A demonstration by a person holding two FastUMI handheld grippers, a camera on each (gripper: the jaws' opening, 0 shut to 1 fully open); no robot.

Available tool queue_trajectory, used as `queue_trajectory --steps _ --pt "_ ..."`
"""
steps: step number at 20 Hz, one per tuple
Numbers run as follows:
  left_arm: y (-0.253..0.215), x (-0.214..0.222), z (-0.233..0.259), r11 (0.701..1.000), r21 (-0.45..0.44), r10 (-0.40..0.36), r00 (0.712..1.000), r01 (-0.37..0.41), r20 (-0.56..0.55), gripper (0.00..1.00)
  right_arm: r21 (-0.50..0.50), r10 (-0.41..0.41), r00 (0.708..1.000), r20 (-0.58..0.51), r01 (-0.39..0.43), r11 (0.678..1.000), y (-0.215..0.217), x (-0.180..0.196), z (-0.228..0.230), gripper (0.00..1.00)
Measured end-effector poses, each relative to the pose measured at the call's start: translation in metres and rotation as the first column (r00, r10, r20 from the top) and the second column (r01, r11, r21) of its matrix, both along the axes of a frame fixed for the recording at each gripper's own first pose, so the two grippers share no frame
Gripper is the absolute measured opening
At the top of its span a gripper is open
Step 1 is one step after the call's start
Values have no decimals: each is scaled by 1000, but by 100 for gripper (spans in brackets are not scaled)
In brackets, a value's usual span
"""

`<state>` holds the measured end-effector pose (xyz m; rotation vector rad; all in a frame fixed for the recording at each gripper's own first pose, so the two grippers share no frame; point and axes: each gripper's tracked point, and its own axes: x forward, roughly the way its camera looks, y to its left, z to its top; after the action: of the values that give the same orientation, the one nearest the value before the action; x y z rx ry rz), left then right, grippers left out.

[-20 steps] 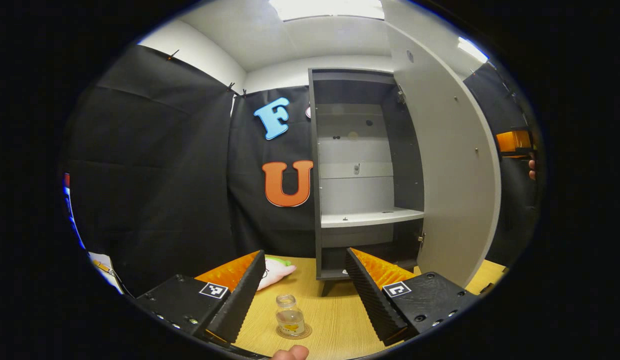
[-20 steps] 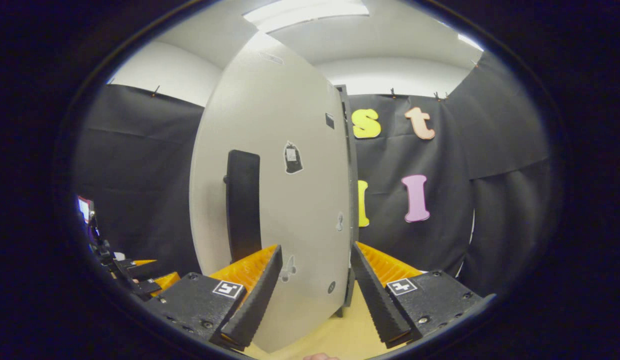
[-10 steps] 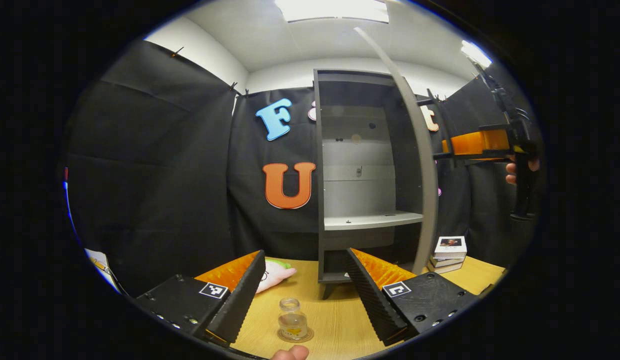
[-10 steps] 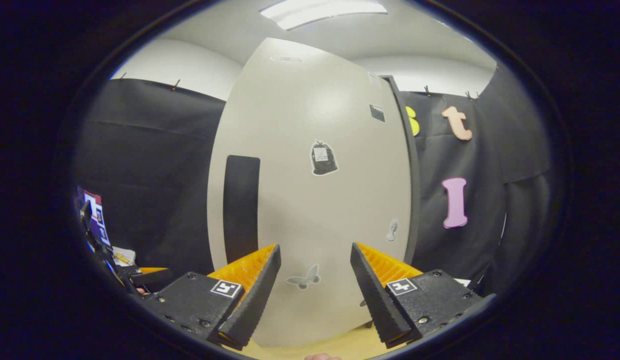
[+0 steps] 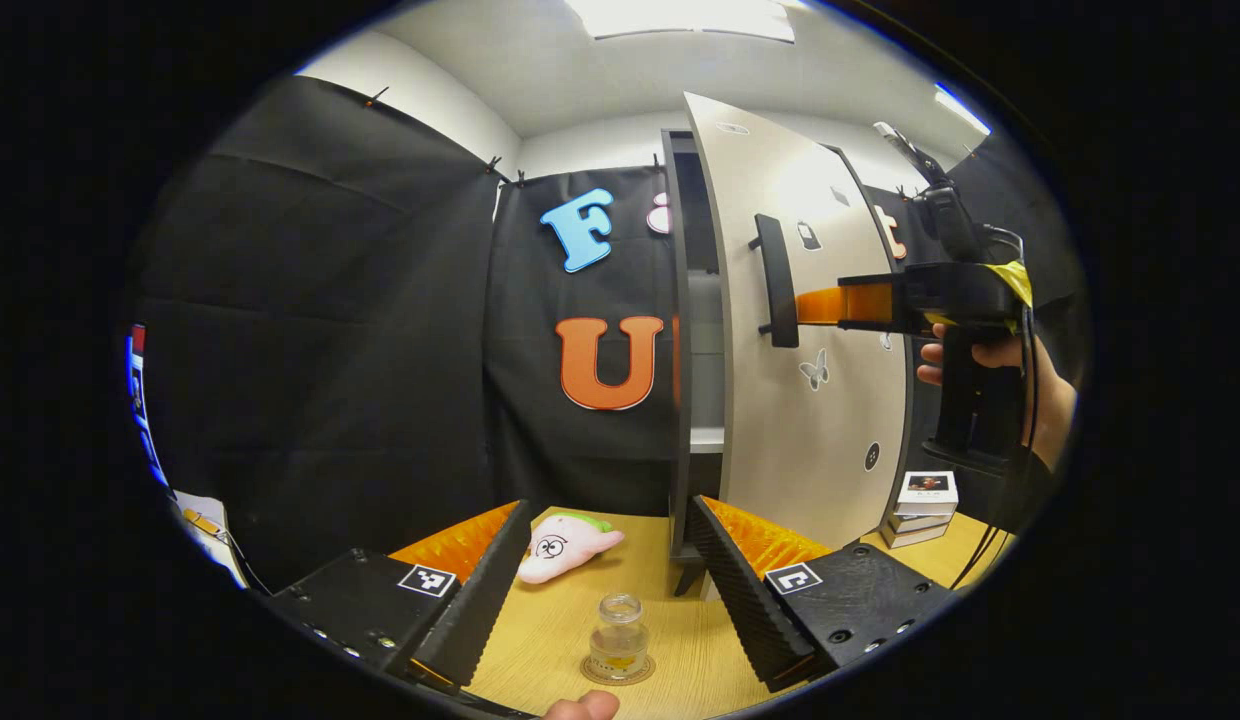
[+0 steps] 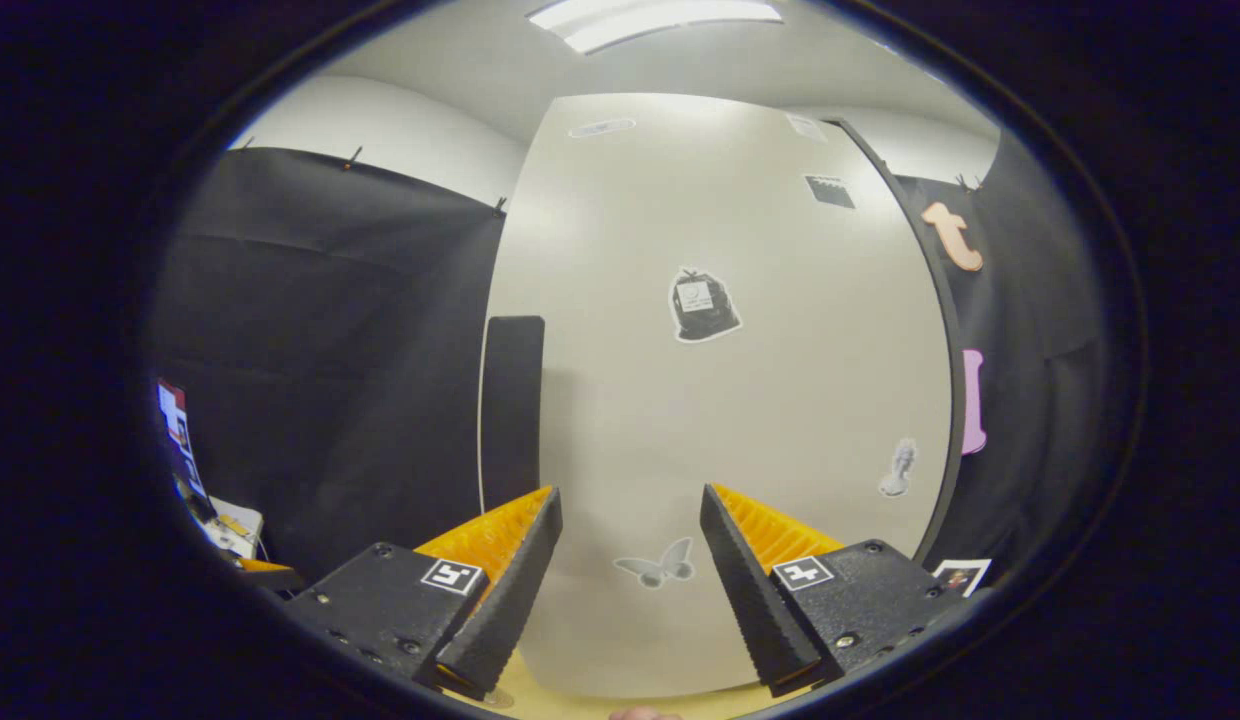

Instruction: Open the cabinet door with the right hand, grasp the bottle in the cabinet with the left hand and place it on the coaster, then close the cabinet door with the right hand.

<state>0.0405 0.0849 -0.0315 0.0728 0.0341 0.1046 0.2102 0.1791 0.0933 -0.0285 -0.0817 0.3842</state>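
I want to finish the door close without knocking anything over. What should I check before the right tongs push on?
1. Bottle upright on the coaster: ok.
2. Left tongs open and apart from the bottle: ok.
3. Cabinet door fully shut: not ok, a gap shows at its handle edge.
4. Right tongs open, facing the door face beside the handle: ok.
5. Right tongs touching the door: cannot tell.
6. Plush toy and stacked boxes outside the door's path: ok, as far as it shows; they lie on the table to either side of the cabinet.
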Motion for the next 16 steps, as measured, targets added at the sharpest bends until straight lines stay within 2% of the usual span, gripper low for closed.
queue_trajectory --steps 5,7,8,9,10,11,16 --pt "-4 -6 3 1000 -4 3 1000 -3 6 96 18 -41 999 20 41 999 -22 -16 7 92" --pt "-7 -7 3 1000 -8 -1 1000 1 5 96 16 -66 997 31 66 998 -42 -42 7 92" --pt "-12 -7 3 1000 -10 -7 1000 7 5 96 12 -84 996 30 83 996 -53 -56 4 87" --pt "-15 -9 5 1000 -12 -15 1000 15 5 96 5 -102 994 26 102 995 -65 -70 -1 91" --pt "-21 -9 8 1000 -12 -27 1000 27 8 96 -2 -126 992 22 126 992 -78 -84 -5 87" --pt "-25 -9 10 999 -9 -38 999 38 12 96 -5 -146 989 19 146 989 -90 -97 -9 91" --pt "-49 -12 18 996 -3 -84 996 84 28 96 -21 -251 968 2 251 968 -154 -160 -27 92"
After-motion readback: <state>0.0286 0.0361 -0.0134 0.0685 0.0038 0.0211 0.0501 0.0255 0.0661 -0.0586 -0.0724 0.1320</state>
